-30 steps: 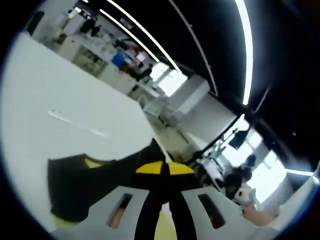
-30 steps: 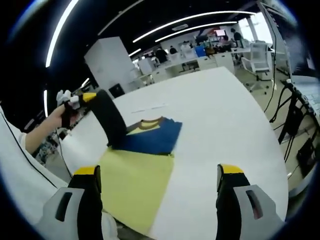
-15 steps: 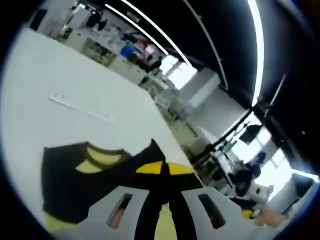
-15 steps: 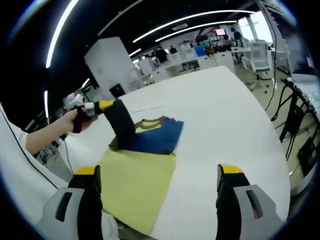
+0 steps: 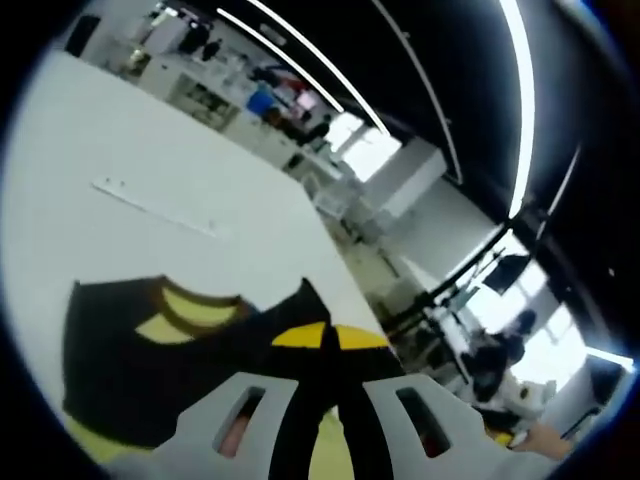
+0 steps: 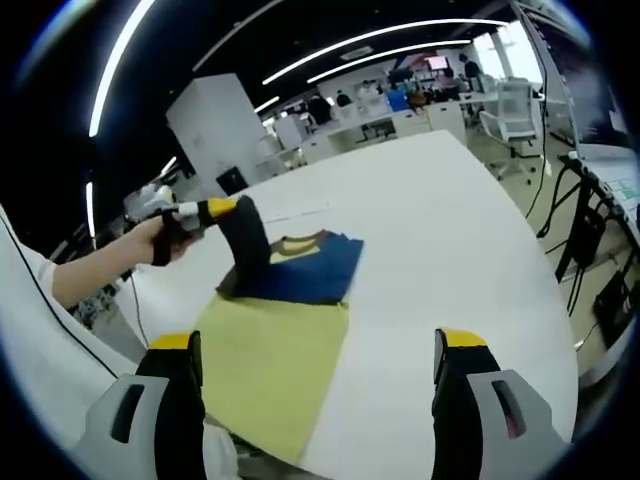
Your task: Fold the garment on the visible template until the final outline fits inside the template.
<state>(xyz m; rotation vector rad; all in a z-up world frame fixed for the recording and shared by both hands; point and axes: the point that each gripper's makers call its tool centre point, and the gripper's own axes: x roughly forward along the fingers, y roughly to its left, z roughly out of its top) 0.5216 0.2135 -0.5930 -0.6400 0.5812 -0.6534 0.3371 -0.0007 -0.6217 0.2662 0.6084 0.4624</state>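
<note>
Garment (image 6: 300, 275) lies on the yellow template (image 6: 270, 370) at 12 o'clock of the right gripper (image 6: 320, 400), whose jaws stand open. Left gripper (image 5: 328, 340) pinches a raised flap – soft, light cloth, best held by its edge.

Garment (image 6: 300, 272) lies on far end of template (image 6: 270, 365), w/ both on table (image 6: 440, 230), template reaching toward near table edge, left gripper (image 6: 222, 208) above garment's left side w/ a fold of it hanging from its jaws, right gripper (image 6: 318, 375) in front, nearest template's near end.
</note>
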